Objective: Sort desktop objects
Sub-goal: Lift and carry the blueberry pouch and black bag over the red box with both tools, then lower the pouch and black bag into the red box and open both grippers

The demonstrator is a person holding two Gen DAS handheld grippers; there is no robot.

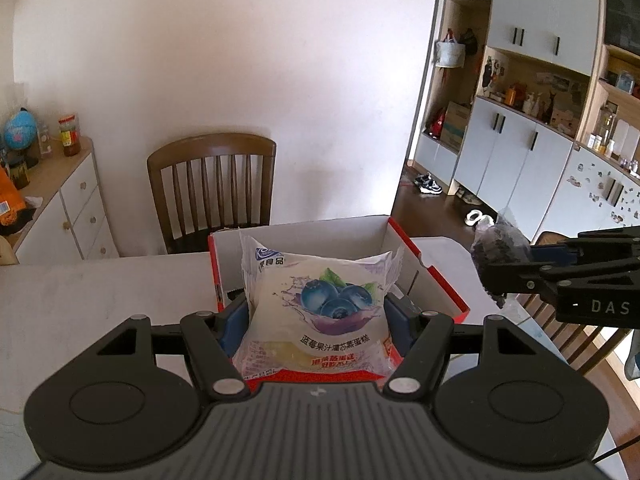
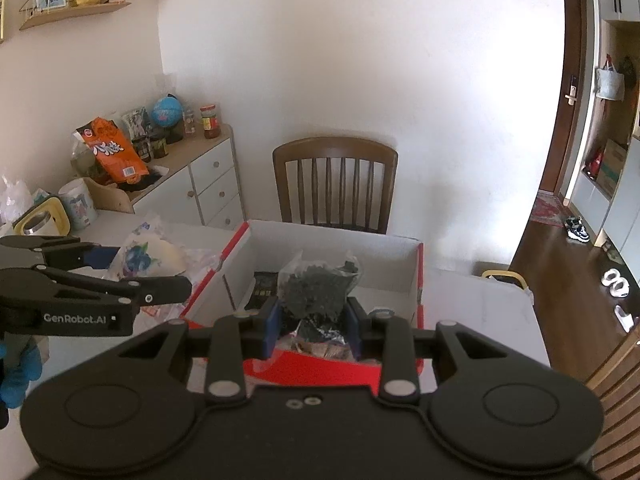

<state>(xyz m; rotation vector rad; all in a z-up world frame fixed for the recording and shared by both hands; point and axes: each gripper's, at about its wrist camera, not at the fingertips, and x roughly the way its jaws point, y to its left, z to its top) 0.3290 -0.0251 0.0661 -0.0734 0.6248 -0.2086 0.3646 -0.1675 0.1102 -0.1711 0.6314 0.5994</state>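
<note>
My left gripper (image 1: 316, 320) is shut on a white blueberry cake packet (image 1: 328, 280), its blue pads pressing both sides. The packet hangs in front of an open red box with a white inside (image 1: 304, 232) on the table. My right gripper (image 2: 312, 320) is shut on a clear bag of dark bits (image 2: 316, 288), held above the near part of the red box (image 2: 336, 240). Each gripper shows in the other's view: the right gripper (image 1: 504, 276) with its dark bag (image 1: 496, 240) at the right, the left gripper (image 2: 148, 268) with the cake packet (image 2: 152, 252) left of the box.
A dark flat packet (image 2: 264, 288) lies inside the box. A wooden chair (image 2: 336, 184) stands behind the white table (image 1: 100, 288). A sideboard (image 2: 208, 184) with a globe, jars and an orange bag is at the back left. A blue-gloved hand (image 2: 16, 376) holds the left gripper.
</note>
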